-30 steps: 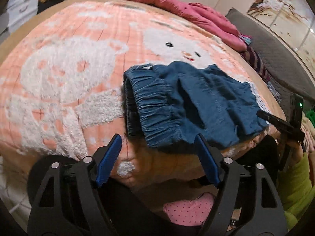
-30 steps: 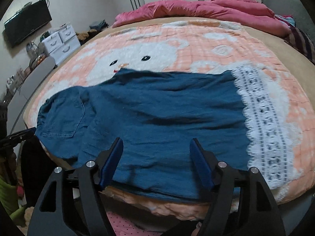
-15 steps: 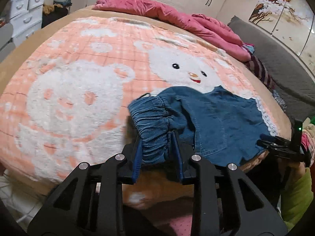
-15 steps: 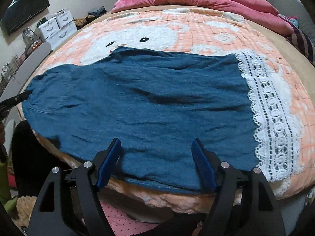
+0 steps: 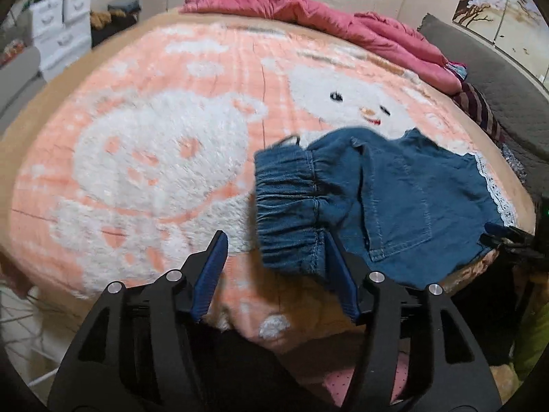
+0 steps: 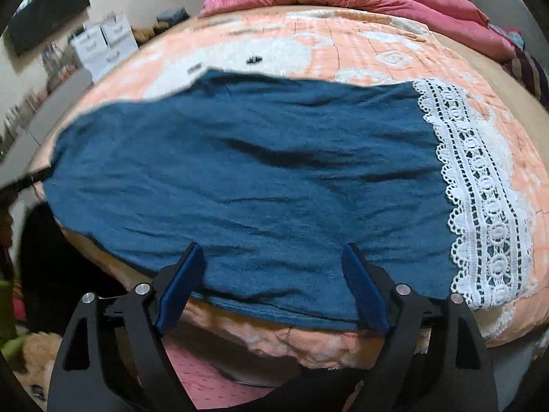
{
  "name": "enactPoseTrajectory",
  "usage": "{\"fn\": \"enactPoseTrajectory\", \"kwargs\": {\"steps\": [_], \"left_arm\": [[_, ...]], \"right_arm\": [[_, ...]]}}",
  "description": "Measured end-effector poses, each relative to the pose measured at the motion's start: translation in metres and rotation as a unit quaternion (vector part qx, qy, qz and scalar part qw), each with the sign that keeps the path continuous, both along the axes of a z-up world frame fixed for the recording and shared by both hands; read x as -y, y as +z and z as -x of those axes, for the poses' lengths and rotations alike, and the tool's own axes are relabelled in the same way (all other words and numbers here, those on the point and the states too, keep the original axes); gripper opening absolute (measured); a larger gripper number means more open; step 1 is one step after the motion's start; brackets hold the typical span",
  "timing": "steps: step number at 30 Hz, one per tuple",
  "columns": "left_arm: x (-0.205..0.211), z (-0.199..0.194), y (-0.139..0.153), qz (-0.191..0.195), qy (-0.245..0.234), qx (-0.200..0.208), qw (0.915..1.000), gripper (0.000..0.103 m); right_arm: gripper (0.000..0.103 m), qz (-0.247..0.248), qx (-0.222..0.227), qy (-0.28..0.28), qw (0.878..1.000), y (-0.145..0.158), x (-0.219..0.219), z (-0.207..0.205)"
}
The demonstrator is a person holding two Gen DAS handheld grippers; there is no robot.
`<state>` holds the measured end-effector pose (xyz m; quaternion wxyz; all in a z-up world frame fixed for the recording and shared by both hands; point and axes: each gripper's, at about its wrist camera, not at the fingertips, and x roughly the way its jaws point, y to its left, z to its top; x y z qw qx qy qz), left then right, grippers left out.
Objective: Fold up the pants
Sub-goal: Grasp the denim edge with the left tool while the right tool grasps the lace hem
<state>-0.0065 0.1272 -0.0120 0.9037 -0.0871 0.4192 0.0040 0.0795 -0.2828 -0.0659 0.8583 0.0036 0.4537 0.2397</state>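
Blue denim pants (image 6: 267, 178) lie spread flat near the front edge of the bed, with a white lace hem (image 6: 480, 206) at the right. The gathered elastic waistband (image 5: 291, 206) shows in the left wrist view. My left gripper (image 5: 274, 250) has its jaws opening; the waistband's near corner lies between them against the right finger, and the left pad stands apart from it. My right gripper (image 6: 274, 257) is also opening, its fingers spread wide over the pants' near edge without pinching the cloth. Its tips (image 5: 507, 237) show at the far right of the left wrist view.
The bed carries an orange blanket (image 5: 154, 158) with white bear figures. A pink duvet (image 5: 326, 17) is bunched at the far end, with striped cloth (image 5: 480, 113) and a grey cushion (image 5: 497, 68) to the right. White drawers (image 6: 103, 44) and a dark screen (image 6: 44, 13) stand at the left.
The left gripper closed on the waistband half a second ago and has since let it go, jaws apart again. The pants went from rumpled to stretched flat. The right jaws widened a little.
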Motion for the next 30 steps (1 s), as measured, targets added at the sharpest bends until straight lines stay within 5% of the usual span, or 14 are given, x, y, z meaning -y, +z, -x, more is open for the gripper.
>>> {"fn": "enactPoseTrajectory", "kwargs": {"steps": [6, 13, 16, 24, 30], "left_arm": [[0.012, -0.008, 0.040, -0.006, -0.013, 0.047, 0.9988, 0.063], [0.079, -0.064, 0.047, 0.016, -0.099, 0.048, 0.9938, 0.066], [0.124, -0.098, 0.044, -0.004, -0.141, 0.037, 0.9894, 0.070], [0.188, -0.181, 0.013, -0.018, -0.213, -0.024, 0.9766, 0.070], [0.195, -0.228, -0.015, 0.002, -0.227, -0.070, 0.9715, 0.070]], "right_arm": [[0.082, -0.062, 0.033, -0.036, 0.997, 0.029, 0.032, -0.008], [0.082, -0.045, 0.061, -0.081, 0.994, 0.046, 0.061, -0.038], [0.082, -0.043, 0.066, -0.094, 0.992, 0.053, 0.080, -0.062], [0.081, -0.086, 0.006, -0.093, 0.992, 0.041, 0.123, -0.144], [0.065, -0.120, -0.059, -0.067, 0.989, 0.014, 0.133, -0.187]]}}
